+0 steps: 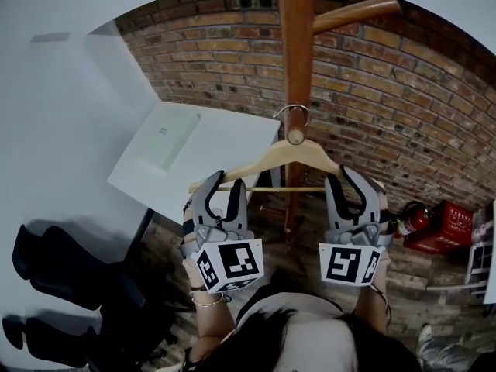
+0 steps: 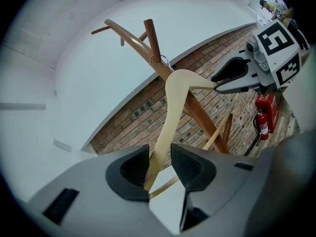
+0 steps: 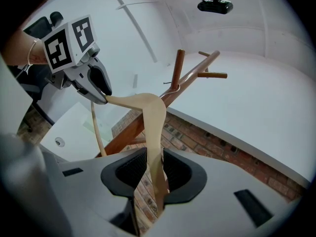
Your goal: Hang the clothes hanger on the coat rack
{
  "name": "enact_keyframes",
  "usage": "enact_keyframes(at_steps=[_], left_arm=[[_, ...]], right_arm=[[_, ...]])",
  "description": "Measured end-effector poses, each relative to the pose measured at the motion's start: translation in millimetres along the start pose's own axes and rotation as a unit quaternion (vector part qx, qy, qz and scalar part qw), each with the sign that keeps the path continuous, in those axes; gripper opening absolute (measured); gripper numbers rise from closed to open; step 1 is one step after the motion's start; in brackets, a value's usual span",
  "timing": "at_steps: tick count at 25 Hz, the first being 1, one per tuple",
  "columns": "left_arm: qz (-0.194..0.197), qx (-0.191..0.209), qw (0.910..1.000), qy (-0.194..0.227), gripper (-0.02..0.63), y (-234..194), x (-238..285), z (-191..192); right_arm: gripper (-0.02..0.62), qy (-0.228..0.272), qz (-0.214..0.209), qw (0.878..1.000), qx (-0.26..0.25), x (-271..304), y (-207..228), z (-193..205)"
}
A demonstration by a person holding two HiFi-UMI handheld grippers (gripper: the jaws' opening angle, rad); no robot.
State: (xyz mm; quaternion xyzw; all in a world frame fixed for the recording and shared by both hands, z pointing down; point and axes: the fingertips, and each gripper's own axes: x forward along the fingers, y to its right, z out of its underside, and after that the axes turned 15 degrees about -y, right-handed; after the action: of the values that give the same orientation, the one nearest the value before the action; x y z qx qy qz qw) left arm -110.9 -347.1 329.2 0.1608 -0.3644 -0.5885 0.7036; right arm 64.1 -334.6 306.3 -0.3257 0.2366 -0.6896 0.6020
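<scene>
A pale wooden clothes hanger (image 1: 291,155) hangs level in front of the brown coat rack post (image 1: 295,53). Its metal hook (image 1: 291,113) loops round a peg (image 1: 295,136) that points toward me. My left gripper (image 1: 219,188) is shut on the hanger's left arm, and my right gripper (image 1: 350,184) is shut on its right arm. In the left gripper view the hanger (image 2: 173,107) runs up from between the pads to the hook (image 2: 160,59) at the peg's base. In the right gripper view the hanger (image 3: 153,112) rises from the pads toward the hook (image 3: 170,85).
Another peg (image 1: 356,12) sticks out higher on the rack, to the right. A brick wall (image 1: 403,91) stands behind. A white table (image 1: 194,161) lies left of the rack, a fire extinguisher (image 1: 411,219) and red box (image 1: 446,227) lie right, and a black chair (image 1: 62,277) is at lower left.
</scene>
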Motion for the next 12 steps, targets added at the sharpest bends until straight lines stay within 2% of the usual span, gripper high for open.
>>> enact_keyframes(at_steps=[12], left_arm=[[-0.012, -0.026, 0.9996, -0.002, 0.13, 2.8, -21.2, -0.7]], right_arm=[[0.115, 0.011, -0.013, 1.0, 0.006, -18.9, 5.9, 5.0]])
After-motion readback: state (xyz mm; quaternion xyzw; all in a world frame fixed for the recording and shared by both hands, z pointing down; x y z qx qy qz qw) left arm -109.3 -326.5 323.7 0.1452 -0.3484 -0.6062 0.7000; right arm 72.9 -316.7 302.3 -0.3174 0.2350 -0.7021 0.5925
